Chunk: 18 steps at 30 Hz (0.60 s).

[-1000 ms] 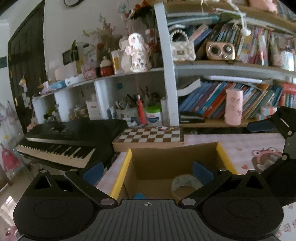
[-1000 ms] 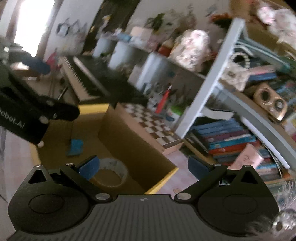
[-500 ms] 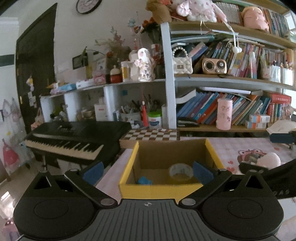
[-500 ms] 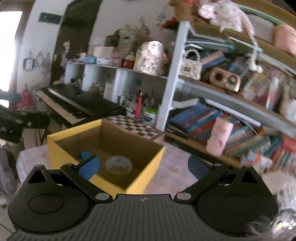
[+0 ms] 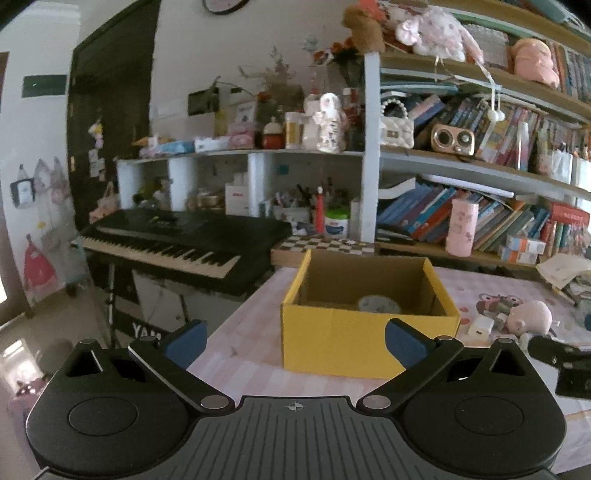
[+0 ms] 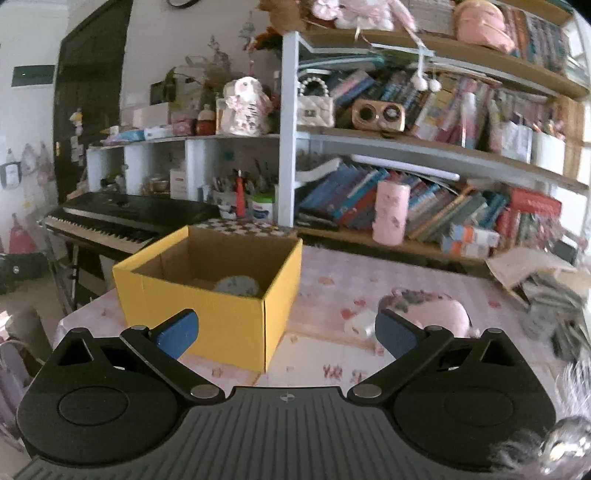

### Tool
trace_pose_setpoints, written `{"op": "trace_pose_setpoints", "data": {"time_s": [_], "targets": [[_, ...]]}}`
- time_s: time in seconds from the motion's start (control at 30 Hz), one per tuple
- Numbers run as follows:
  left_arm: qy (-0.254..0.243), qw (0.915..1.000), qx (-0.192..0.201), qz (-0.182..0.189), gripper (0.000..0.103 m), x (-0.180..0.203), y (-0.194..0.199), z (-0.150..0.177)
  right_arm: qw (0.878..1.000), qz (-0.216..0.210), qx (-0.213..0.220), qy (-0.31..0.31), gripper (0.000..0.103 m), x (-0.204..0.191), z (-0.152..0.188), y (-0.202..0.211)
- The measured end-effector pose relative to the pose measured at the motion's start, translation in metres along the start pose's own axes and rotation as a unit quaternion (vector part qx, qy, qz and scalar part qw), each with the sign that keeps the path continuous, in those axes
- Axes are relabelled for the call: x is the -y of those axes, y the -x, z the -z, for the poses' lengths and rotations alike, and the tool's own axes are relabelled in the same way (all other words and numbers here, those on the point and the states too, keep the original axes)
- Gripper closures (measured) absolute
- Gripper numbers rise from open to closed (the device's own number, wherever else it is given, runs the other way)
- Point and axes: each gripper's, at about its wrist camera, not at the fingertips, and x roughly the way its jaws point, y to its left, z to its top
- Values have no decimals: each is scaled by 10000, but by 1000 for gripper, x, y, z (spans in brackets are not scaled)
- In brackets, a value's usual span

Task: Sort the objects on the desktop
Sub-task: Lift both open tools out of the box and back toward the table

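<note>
2 grippers, your left (image 5: 293, 343) and right (image 6: 284, 334), both hover with fingers spread wide and holding nothing, facing the yellow cardboard box (image 5: 364, 334). Inside that box lies a tape roll (image 5: 378, 303). Right of the box, a white charger (image 6: 360, 322) and pink pig plush (image 6: 441, 312) rest on the table.

A lived-in home study is shown: crowded bookshelves (image 6: 424, 206) ahead of the tongs, a keyboard piano (image 5: 177, 243) left, plush toys (image 5: 428, 29) above.

The yellow box (image 5: 354, 332) hides most of the tape roll (image 5: 378, 304) inside.
</note>
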Motion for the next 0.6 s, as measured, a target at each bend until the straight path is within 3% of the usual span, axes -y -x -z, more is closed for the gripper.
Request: {"op": "trace_pose_setpoints", "data": {"time_s": [0.3,0.6], "targets": [[-4,10000,-32,87,0,9,27,27,9995,52,-176,269,1,-19,34,37],[-61,9969,-610,502,0,35,37,68,9953,209,-553,761,1,-23,74,65]]}}
